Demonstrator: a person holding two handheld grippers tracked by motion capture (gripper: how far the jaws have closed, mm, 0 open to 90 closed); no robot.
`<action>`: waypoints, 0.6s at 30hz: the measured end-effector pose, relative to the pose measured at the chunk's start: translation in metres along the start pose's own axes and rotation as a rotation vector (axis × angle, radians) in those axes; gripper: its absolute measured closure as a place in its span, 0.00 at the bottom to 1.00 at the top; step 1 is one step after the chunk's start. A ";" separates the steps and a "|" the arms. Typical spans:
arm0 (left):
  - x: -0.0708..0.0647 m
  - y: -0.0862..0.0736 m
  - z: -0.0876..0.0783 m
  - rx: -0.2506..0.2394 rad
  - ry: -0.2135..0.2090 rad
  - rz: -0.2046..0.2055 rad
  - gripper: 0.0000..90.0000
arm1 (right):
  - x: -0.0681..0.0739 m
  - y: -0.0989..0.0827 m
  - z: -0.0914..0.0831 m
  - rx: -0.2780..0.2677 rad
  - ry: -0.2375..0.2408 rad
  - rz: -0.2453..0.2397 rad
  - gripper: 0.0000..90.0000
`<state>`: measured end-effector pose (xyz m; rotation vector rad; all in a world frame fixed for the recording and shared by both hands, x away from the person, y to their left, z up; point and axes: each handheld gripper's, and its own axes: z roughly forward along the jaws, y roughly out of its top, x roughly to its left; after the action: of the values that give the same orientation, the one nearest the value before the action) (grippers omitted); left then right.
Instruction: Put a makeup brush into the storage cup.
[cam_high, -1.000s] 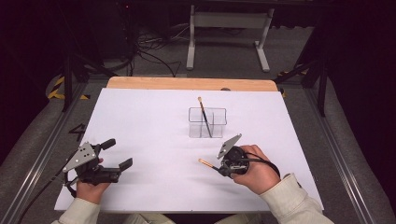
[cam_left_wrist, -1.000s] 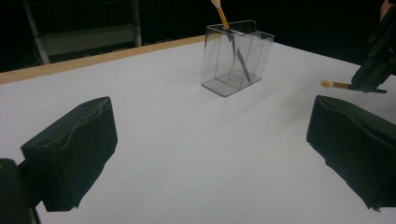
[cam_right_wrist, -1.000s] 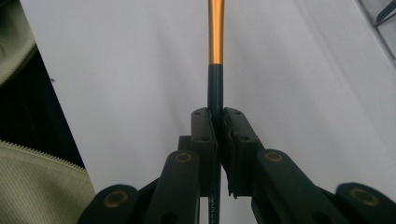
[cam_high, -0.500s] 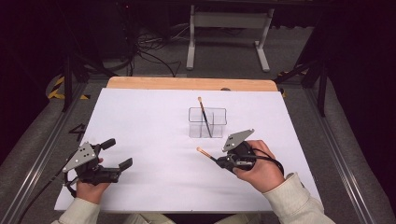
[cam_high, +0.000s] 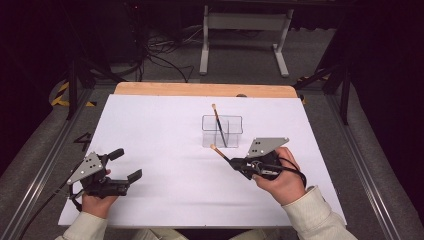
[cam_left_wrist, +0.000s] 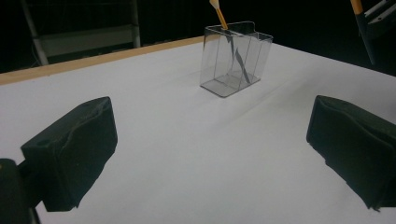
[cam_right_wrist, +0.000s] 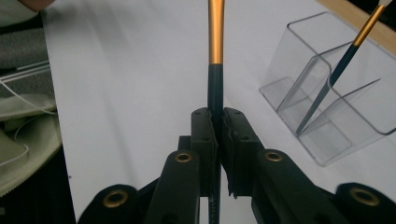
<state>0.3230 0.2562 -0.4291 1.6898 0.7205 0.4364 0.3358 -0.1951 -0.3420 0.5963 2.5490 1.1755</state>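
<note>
A clear plastic holder (cam_high: 222, 131) with two compartments stands mid-table, and one dark-handled brush (cam_high: 218, 125) leans in it. My right gripper (cam_high: 236, 162) is shut on a second brush (cam_high: 220, 151) just in front of the holder. That brush's gold band and pale tip point up and left. In the right gripper view the pads (cam_right_wrist: 205, 133) pinch the brush's dark handle (cam_right_wrist: 215, 42), with the holder (cam_right_wrist: 327, 93) to the right. My left gripper (cam_high: 126, 164) rests at the near left, open and with nothing in it. Its own view shows the holder (cam_left_wrist: 233, 60) far ahead.
White paper (cam_high: 160, 125) covers the table, with a wooden strip (cam_high: 200, 90) along the far edge. Beyond the table are a metal stand (cam_high: 245, 30) and cables (cam_high: 160, 55) on the dark floor. A cable trails from each gripper.
My right gripper has risen with the brush and come closer to the holder. The left gripper has stayed put.
</note>
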 end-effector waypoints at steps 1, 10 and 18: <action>0.000 0.000 0.000 -0.001 -0.001 0.001 0.03 | 0.000 0.000 -0.001 -0.015 -0.003 -0.001 0.94; 0.000 0.000 0.000 0.000 0.000 0.001 0.03 | -0.004 -0.003 -0.008 -0.135 -0.028 -0.001 0.94; 0.000 0.000 0.001 -0.001 -0.007 0.001 0.03 | -0.009 -0.009 -0.011 -0.246 -0.030 0.005 0.94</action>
<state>0.3234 0.2557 -0.4291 1.6896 0.7146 0.4317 0.3373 -0.2121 -0.3413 0.5564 2.3294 1.4420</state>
